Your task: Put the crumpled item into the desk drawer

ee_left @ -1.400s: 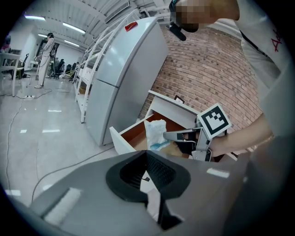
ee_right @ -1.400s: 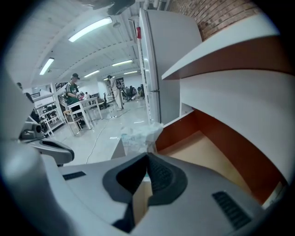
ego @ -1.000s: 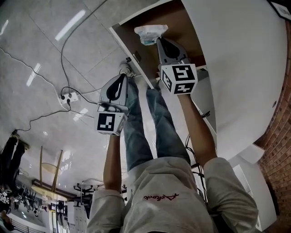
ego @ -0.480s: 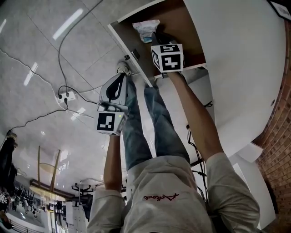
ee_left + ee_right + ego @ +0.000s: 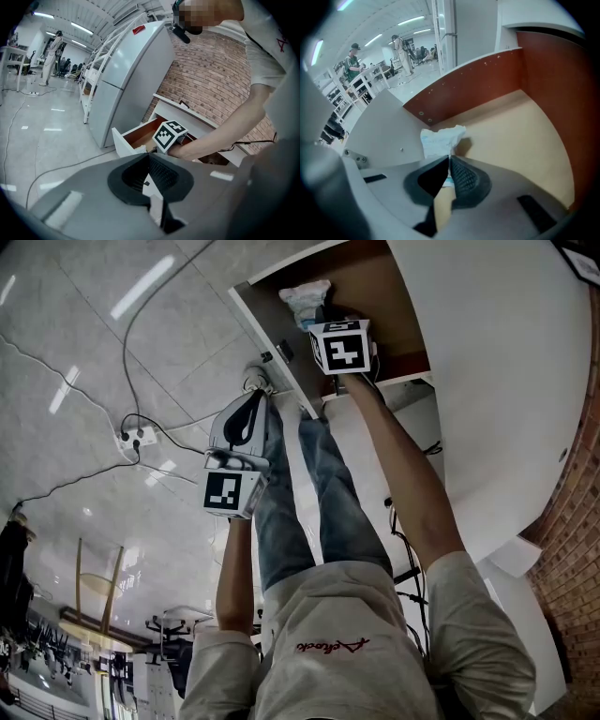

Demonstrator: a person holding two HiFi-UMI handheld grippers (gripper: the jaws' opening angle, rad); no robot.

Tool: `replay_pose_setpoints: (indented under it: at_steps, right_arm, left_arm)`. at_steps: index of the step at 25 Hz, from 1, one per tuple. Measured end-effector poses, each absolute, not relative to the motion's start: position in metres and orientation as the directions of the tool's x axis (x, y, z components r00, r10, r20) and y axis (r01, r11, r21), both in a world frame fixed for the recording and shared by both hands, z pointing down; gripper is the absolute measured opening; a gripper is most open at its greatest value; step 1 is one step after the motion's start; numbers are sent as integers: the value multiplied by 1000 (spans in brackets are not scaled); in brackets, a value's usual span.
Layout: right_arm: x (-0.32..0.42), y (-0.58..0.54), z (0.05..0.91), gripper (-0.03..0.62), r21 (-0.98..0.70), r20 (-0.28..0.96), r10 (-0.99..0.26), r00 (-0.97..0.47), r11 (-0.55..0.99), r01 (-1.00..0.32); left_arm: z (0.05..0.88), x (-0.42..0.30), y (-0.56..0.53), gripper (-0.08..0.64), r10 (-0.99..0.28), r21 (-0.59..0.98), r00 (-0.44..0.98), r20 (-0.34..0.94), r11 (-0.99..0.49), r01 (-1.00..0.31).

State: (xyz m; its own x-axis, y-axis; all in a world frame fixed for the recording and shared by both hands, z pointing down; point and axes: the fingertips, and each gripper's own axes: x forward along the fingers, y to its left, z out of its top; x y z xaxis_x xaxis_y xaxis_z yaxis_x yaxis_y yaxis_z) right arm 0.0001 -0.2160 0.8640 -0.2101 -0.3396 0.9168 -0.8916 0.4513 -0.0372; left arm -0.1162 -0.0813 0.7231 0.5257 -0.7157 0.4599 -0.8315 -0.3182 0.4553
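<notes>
The crumpled white item (image 5: pixel 305 298) lies low in the open desk drawer (image 5: pixel 380 282), near its front left corner. My right gripper (image 5: pixel 320 321) points steeply down into the drawer, shut on the near edge of the crumpled item (image 5: pixel 440 140). Its jaws (image 5: pixel 449 158) pinch a fold of it just above the tan drawer floor (image 5: pixel 520 136). My left gripper (image 5: pixel 253 397) hangs outside the drawer's white front panel (image 5: pixel 274 345), shut with nothing in it. In the left gripper view its jaws (image 5: pixel 149 155) meet, and the drawer (image 5: pixel 140 133) shows beyond them.
The white desk top (image 5: pixel 497 381) overhangs the drawer on the right, with a brick wall (image 5: pixel 574 521) beyond. Cables and a power strip (image 5: pixel 137 439) lie on the tiled floor to the left. A tall white fridge (image 5: pixel 131 70) stands beside the desk.
My right gripper has sunk into the drawer with the crumpled item and tipped steeper, so its marker cube now covers the jaws. The left gripper has stayed put.
</notes>
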Motion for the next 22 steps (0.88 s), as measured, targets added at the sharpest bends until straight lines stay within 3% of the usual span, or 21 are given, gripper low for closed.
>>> replay_pose_setpoints:
  at_steps: [5,7,9,22]
  right_arm:
    - [-5,-214,860,20,-57,907,-344,-244,473,-879]
    - [-6,-213,859,99,-57,902,-353,-249,474,-879]
    - [-6,-213,859,121,-53,900,-360,-248,475,-879]
    - [-6,-219,828,126,-8,838,-477,-267,477,-879]
  left_arm:
    - [721,-119,-81,9,-721,452,520,458,-315,-835]
    - [721,-119,-82,9,-722,451,520,456,-316,-835]
    - [720,-119,-83,9,-724,450,520,454,-317,-834]
    - [718,-117,-80,9,-723,456,524,450,-319,-831]
